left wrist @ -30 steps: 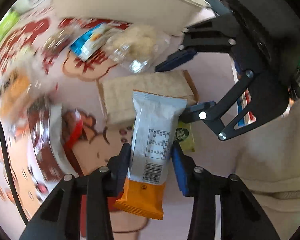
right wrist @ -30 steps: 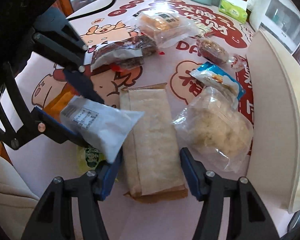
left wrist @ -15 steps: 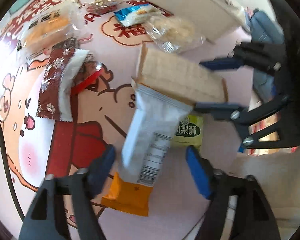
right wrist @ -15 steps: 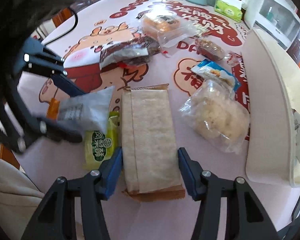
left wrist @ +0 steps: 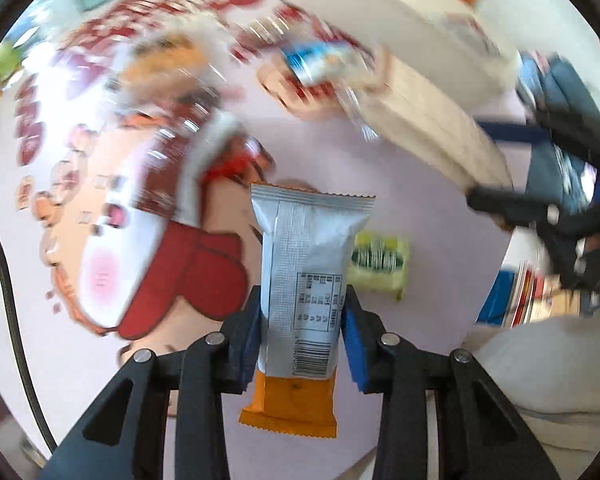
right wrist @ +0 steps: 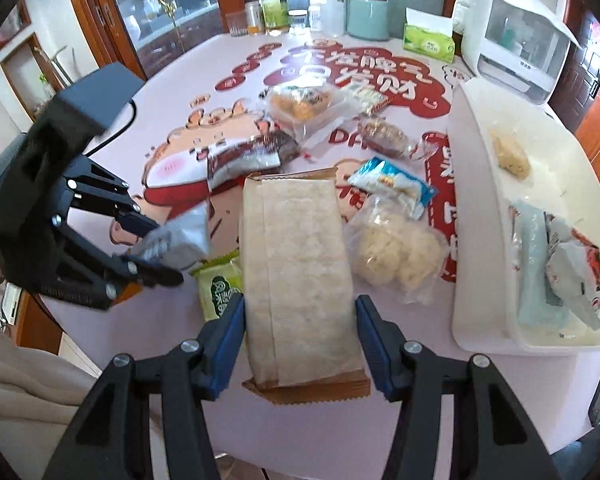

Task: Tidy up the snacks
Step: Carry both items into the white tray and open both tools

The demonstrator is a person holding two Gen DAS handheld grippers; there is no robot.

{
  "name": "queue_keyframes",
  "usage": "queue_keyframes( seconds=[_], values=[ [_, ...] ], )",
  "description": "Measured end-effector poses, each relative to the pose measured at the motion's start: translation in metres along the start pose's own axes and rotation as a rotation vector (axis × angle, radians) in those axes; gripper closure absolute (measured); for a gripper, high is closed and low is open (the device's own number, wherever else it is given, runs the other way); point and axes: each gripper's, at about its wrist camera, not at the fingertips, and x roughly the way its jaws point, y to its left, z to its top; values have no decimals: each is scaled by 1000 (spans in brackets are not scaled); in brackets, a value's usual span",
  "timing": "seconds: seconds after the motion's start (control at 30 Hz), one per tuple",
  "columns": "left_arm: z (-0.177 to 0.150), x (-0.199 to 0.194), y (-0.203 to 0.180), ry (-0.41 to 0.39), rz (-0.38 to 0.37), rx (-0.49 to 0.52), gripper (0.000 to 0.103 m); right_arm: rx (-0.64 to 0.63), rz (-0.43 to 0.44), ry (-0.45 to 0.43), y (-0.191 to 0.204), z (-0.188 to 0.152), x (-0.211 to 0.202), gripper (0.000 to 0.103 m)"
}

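At the left edge of the right wrist view I see my left gripper [right wrist: 156, 248] clamped on a silver and orange snack packet [right wrist: 176, 240], held clear of the pink printed tablecloth [right wrist: 204, 68]; in its own blurred view the pads press both long sides of that packet [left wrist: 300, 292]. Just right of it a small green pastry packet [right wrist: 220, 288] lies flat. At lower centre my right gripper [right wrist: 300, 340] grips a long beige paper-wrapped pack [right wrist: 300, 264] across its width. Further right lie a clear bag of pale puffs [right wrist: 396, 252] and a blue and white wrapper [right wrist: 392, 188]. At the right edge the white tray [right wrist: 476, 208] holds a few packets.
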Motion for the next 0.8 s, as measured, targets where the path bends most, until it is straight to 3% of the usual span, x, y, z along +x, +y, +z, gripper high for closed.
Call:
queue_keyframes(
  seconds=[0.1, 0.17, 0.3, 0.5, 0.8],
  values=[
    [17, -32, -2, -81, 7, -56, 68, 11, 20, -44, -10, 7, -19, 48],
    [33, -61, -22, -156, 29, -61, 68, 26, 28, -82, -20, 12, -35, 48],
    [103, -113, -46, -283, 71, -48, 68, 84, 25, -184, -54, 24, -78, 48],
    [199, -155, -103, -443, 136, -74, 67, 188, -51, -318, -120, 39, -145, 48],
    [293, -155, -163, -507, 145, -147, 65, 321, -137, -430, -220, 55, -199, 48]
  ],
)
